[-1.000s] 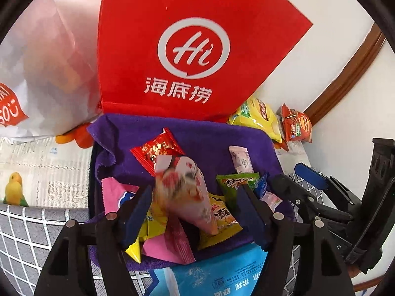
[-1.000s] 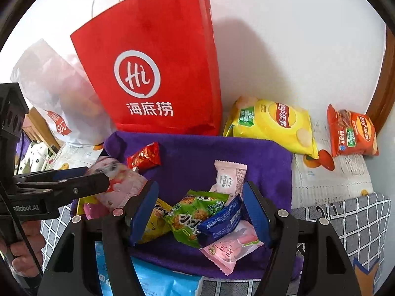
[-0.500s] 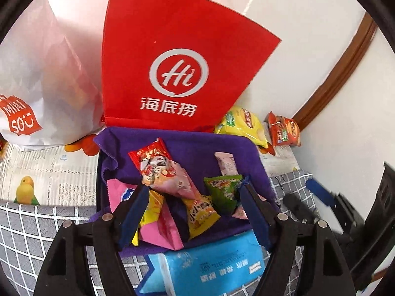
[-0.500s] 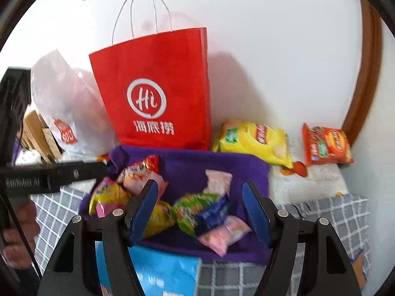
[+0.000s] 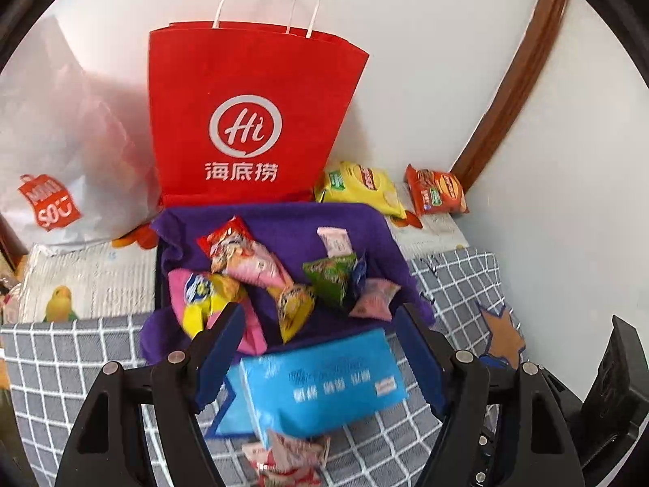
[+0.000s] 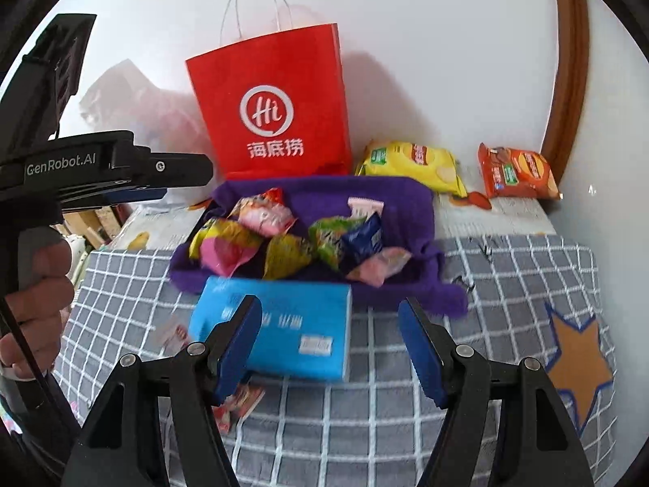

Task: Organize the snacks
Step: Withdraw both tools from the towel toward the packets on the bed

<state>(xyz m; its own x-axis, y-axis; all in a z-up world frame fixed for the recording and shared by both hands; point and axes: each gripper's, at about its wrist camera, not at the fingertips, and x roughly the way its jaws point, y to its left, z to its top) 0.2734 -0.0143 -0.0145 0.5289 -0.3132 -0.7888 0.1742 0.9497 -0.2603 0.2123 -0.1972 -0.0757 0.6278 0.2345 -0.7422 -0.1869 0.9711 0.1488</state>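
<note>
Several small snack packets [image 5: 259,268] [image 6: 267,235] lie heaped on a purple cloth-lined tray [image 5: 284,223] [image 6: 401,199]. In front of it rests a blue tissue pack [image 5: 324,381] [image 6: 284,324]. My left gripper [image 5: 320,353] hovers above that pack, open, with nothing pressed between its blue pads. Over the grey checked cloth my right gripper [image 6: 330,341] is open too and holds nothing. The left gripper's body [image 6: 101,170], in a person's hand [image 6: 36,308], shows at the left of the right wrist view.
A red paper bag [image 5: 251,121] [image 6: 276,109] stands against the wall behind the tray, a white plastic bag [image 5: 61,154] to its left. A yellow chip bag [image 5: 361,186] [image 6: 413,162] and an orange chip bag [image 5: 438,190] [image 6: 515,170] lie at right. A loose wrapper [image 5: 288,458] lies near the tissue pack.
The pink packet between the left jaws a second ago now lies on the pile. Both grippers have pulled back and up from the tray, so the tissue pack and checked cloth show.
</note>
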